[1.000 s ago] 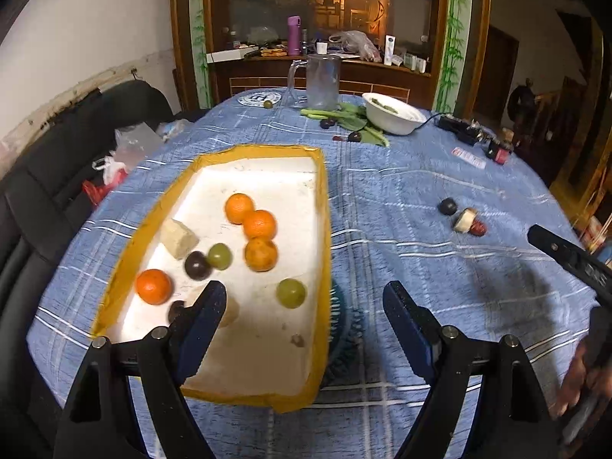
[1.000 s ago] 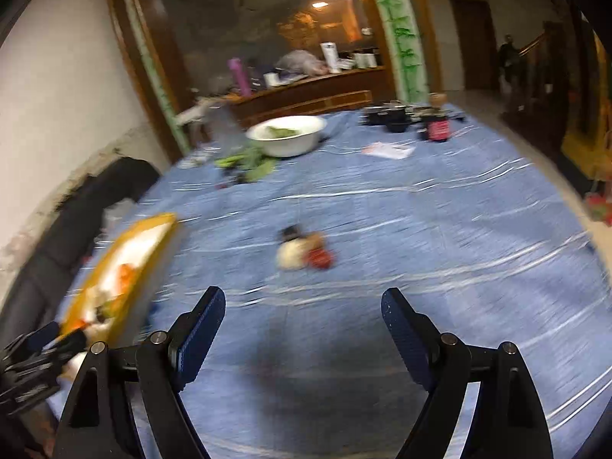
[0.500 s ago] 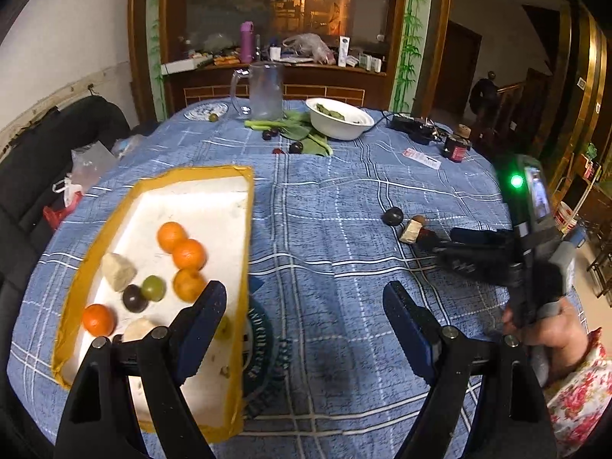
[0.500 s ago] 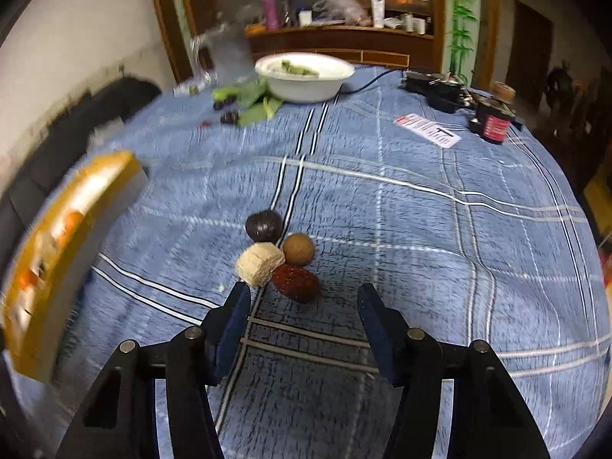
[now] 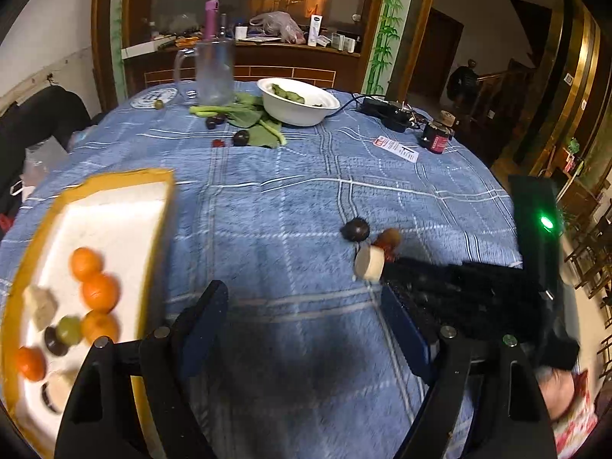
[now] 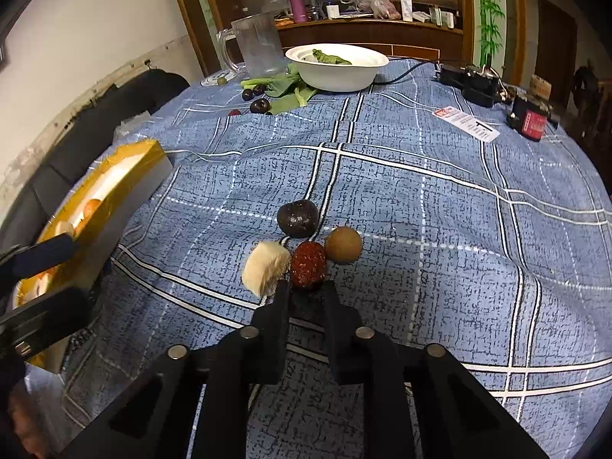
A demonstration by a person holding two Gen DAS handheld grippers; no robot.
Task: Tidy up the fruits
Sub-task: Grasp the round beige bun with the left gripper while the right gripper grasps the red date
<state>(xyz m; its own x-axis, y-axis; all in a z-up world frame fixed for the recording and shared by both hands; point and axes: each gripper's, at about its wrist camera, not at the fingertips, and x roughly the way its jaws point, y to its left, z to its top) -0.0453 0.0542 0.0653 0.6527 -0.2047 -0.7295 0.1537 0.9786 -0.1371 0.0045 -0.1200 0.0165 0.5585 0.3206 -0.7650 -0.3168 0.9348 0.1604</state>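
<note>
Four loose fruits sit mid-frame on the bench; the right gripper (image 6: pixel 304 287) has its jaws pinching the red fruit (image 6: pixel 308 264) — likely bound for the yellow tray (image 5: pixel 153 176) at lower left. The left gripper (image 5: pixel 306 329) hovers, jaws spread.

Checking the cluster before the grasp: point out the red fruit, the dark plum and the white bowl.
red fruit (image 6: pixel 307 264), right wrist view, its textured middle.
dark plum (image 6: pixel 297 218), right wrist view, its top.
white bowl (image 6: pixel 336 74), right wrist view, its outer wall.
</note>
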